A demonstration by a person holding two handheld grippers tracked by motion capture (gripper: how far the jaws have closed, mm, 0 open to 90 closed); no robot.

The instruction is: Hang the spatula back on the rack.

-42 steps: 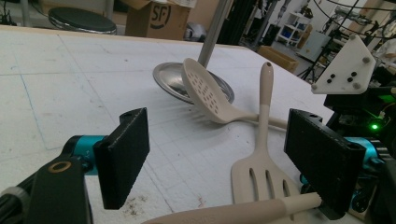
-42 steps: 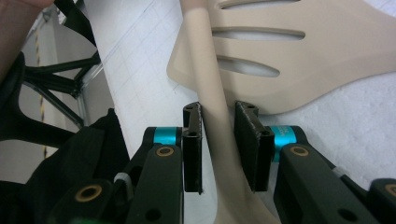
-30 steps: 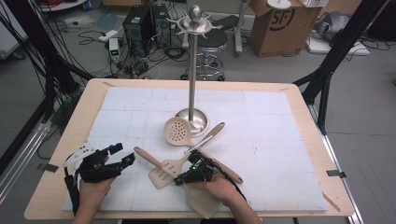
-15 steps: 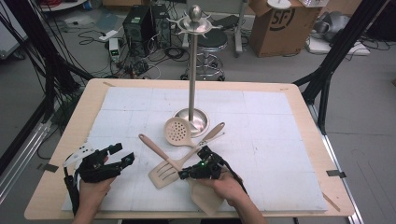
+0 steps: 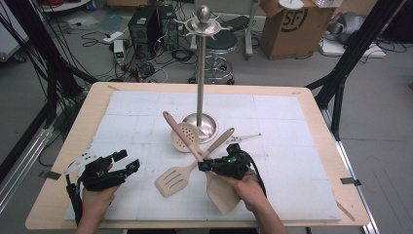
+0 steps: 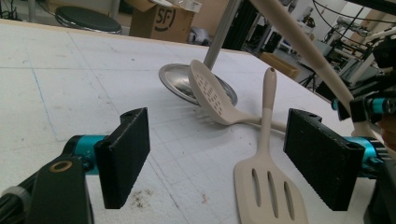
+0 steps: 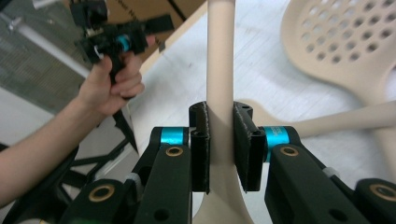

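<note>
My right gripper (image 5: pixel 207 165) is shut on the handle of a solid beige spatula (image 5: pixel 221 197); the handle slants up and left toward the stand, with the blade by the hand. In the right gripper view the pads clamp the spatula handle (image 7: pixel 219 56) at my right gripper (image 7: pixel 220 140). A slotted spatula (image 5: pixel 173 180) lies flat on the mat. A perforated skimmer (image 5: pixel 185 136) leans on the stand's base. My left gripper (image 5: pixel 122 163) rests open at the near left, and in its own view my left gripper (image 6: pixel 219 128) has nothing between the jaws; ahead lie the slotted spatula (image 6: pixel 268 186) and skimmer (image 6: pixel 210 91).
A metal utensil stand (image 5: pixel 203 73) with a round base rises at the middle of the white mat (image 5: pixel 292 126) on the wooden table (image 5: pixel 97 97). Cables, boxes and a stool sit on the floor beyond the far edge.
The right gripper has risen and shifted right with the solid spatula; its handle has swung up toward the stand. The left gripper stays put.
</note>
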